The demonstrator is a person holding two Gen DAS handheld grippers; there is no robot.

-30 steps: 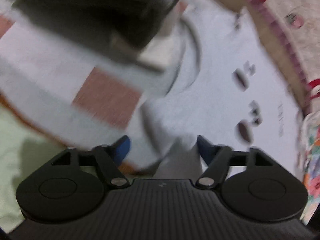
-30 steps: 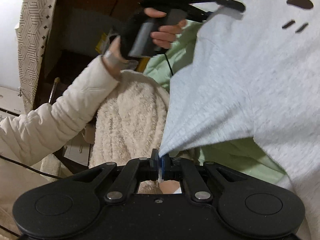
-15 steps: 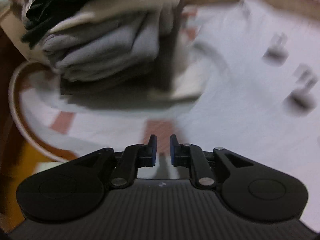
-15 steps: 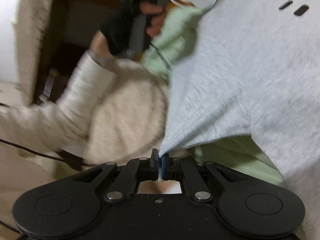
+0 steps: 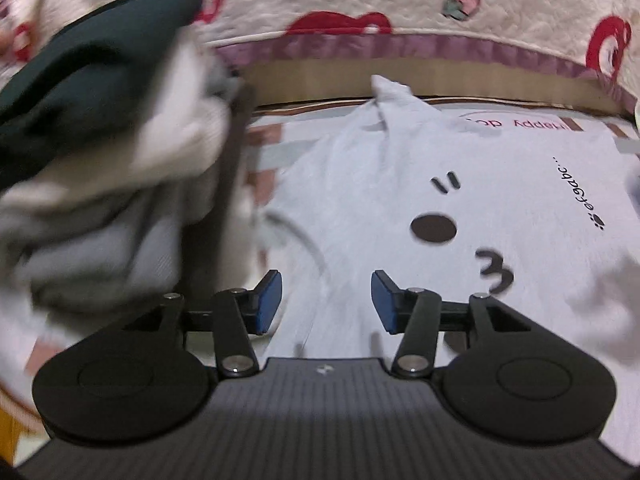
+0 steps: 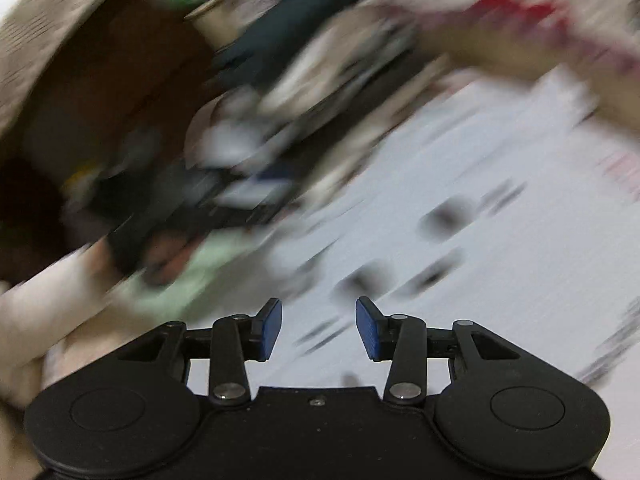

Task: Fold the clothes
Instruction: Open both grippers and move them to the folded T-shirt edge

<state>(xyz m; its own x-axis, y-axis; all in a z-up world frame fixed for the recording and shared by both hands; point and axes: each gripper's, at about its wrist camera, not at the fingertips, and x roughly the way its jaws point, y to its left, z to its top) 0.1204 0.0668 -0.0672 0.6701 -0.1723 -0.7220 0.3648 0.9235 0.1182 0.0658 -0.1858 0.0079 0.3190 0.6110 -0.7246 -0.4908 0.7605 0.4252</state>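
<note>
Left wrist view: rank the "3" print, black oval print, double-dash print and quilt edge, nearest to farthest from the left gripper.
From the left gripper:
1. "3" print, just right of the fingers
2. black oval print, above it
3. double-dash print, farther up the shirt
4. quilt edge, at the back

The light grey shirt (image 5: 400, 200) is showing as soft matt knit cloth with flat black print. The quilt (image 5: 460, 4) behind it is reading as stitched, puckered cream cloth with red motifs, and the folded pile (image 5: 100, 160) as matt cloth. The left gripper (image 5: 326, 302) is presenting matt black plastic, blue pads (image 5: 267, 300) and shiny metal pivot pins.
</note>
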